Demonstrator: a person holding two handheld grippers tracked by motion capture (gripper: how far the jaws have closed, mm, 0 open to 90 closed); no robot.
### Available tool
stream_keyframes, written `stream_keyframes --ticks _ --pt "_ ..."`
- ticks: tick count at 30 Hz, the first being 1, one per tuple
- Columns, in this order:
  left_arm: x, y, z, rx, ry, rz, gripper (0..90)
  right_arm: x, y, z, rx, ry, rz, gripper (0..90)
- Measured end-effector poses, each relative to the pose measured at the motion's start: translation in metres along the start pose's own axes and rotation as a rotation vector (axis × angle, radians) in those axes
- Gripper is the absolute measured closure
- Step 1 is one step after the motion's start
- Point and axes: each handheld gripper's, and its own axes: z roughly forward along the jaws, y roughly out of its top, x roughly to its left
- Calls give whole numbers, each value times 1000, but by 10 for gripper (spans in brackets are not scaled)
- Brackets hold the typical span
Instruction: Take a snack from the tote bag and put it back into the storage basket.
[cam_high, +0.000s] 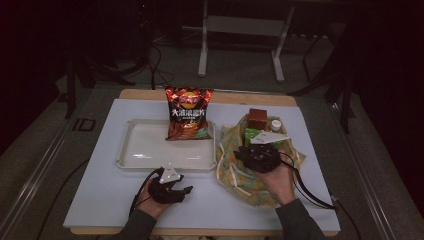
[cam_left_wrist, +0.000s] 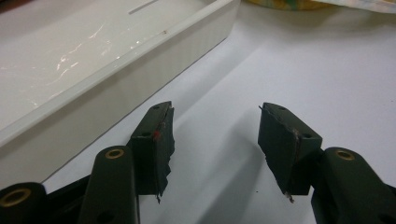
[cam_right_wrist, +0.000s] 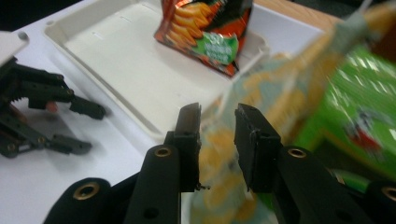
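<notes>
One tray (cam_high: 145, 150), one chip bag (cam_high: 188, 114), one cloth bag (cam_high: 235, 172), two grippers.

The tray is sitting left of centre on the table (cam_high: 100, 200): white, rectangular, hard glossy plastic with a raised rim and rounded corners. In the left gripper view its side wall (cam_left_wrist: 116, 88) is showing a smooth, faintly ribbed face.

The chip bag is lying at the tray's far right corner, its top edge reaching past the rim: crinkled, shiny foil, red-orange and black, with a green patch near the bottom (cam_right_wrist: 217, 49).

The cloth bag is lying just right of the tray: soft, wrinkled fabric, yellow and pale teal, mouth open. Inside, three items are showing: one brown box (cam_high: 258, 118), one green carton (cam_high: 256, 134), one small white round lid (cam_high: 276, 124).

The left gripper (cam_high: 184, 192) is resting low over bare table just in front of the tray, a grey three-cornered plate on top. Its jaws are standing wide apart with nothing between them; the dark pads (cam_left_wrist: 156, 144) are looking chipped and ragged at the edges.

The right gripper (cam_high: 256, 150) is hovering over the cloth bag's open mouth, near the green carton (cam_right_wrist: 359, 107). Its jaws are standing at a narrow gap; the bag's fabric (cam_right_wrist: 219, 140) is showing beyond the gap, blurred, and I cannot tell whether the pads are touching it.
</notes>
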Motion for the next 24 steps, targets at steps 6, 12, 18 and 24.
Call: stream_keyframes --ticks 6,12,18,24 --pt "-2 0 1 2 13 11 454 -6 -21 -15 4 -59 32 697" --pt "-3 1 1 6 18 16 453 -8 -42 -25 -2 -97 62 686" --pt "-2 2 1 4 13 3 463 -6 -55 -31 -14 -132 38 656" --pt "-15 13 -3 -8 -7 58 463 -7 -67 -37 -9 -126 25 646"
